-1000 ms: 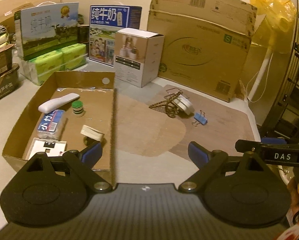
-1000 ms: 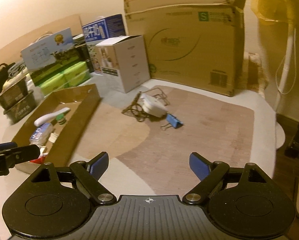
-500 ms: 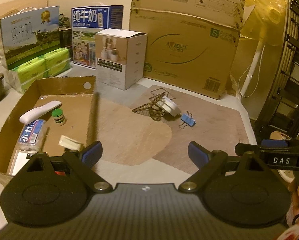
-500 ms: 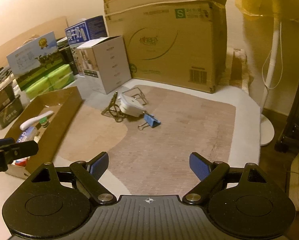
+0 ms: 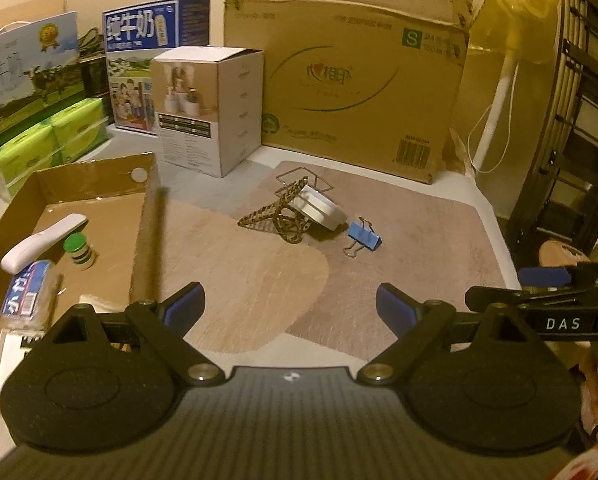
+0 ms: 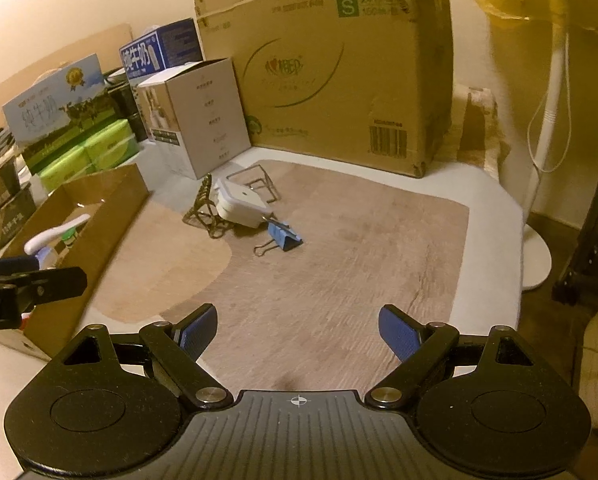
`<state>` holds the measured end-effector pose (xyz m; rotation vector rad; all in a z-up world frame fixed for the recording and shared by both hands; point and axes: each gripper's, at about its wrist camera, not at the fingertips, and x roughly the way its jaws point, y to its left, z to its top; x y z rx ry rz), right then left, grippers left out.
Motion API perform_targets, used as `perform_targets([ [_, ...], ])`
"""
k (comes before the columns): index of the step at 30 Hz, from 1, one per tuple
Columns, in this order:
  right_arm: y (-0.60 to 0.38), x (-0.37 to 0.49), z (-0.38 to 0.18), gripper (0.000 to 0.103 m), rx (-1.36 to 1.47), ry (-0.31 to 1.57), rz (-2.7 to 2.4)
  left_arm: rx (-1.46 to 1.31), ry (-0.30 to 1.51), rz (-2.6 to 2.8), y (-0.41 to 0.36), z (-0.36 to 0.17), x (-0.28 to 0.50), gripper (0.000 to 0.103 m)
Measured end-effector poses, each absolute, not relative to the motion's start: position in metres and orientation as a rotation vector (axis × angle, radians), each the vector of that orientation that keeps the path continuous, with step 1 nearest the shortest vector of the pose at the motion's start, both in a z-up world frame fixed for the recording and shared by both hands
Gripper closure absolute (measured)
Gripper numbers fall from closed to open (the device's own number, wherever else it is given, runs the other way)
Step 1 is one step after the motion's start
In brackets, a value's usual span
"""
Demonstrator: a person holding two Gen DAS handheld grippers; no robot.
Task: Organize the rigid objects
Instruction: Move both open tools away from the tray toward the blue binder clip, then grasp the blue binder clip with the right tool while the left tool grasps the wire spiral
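Observation:
On the brown mat [image 5: 259,280] [image 6: 339,280] lie a white adapter [image 5: 319,208] [image 6: 241,206], a patterned hair claw [image 5: 279,216] [image 6: 203,208], a wire stand [image 5: 303,178] [image 6: 255,182] and a blue binder clip [image 5: 363,236] [image 6: 283,236]. A shallow cardboard tray [image 5: 149,216] [image 6: 111,208] on the left holds a white remote [image 5: 39,240], a green-capped bottle [image 5: 79,250] and a blue-labelled pack [image 5: 23,296]. My left gripper [image 5: 290,310] and right gripper [image 6: 297,330] both stand open and empty, well short of the pile.
A large cardboard box [image 5: 347,68] and a white carton [image 5: 211,108] stand behind the mat. Milk cartons [image 5: 155,60] and green tissue packs [image 5: 47,136] sit back left. A fan stand [image 6: 547,128] rises at right.
Both grippers have moved right and closer to the pile on the mat; the tray has slid toward the left edge of each view. Jaw openings are unchanged.

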<state>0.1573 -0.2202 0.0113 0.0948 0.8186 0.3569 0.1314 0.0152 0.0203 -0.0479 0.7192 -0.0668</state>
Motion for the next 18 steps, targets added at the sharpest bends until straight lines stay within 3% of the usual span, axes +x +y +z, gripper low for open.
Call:
perform_targets([
  [18,-0.214,0.246,-0.022,0.016,-0.334,0.696,0.767,0.213,0.778,-0.275,0.018,-0.004,0.224,0.013],
])
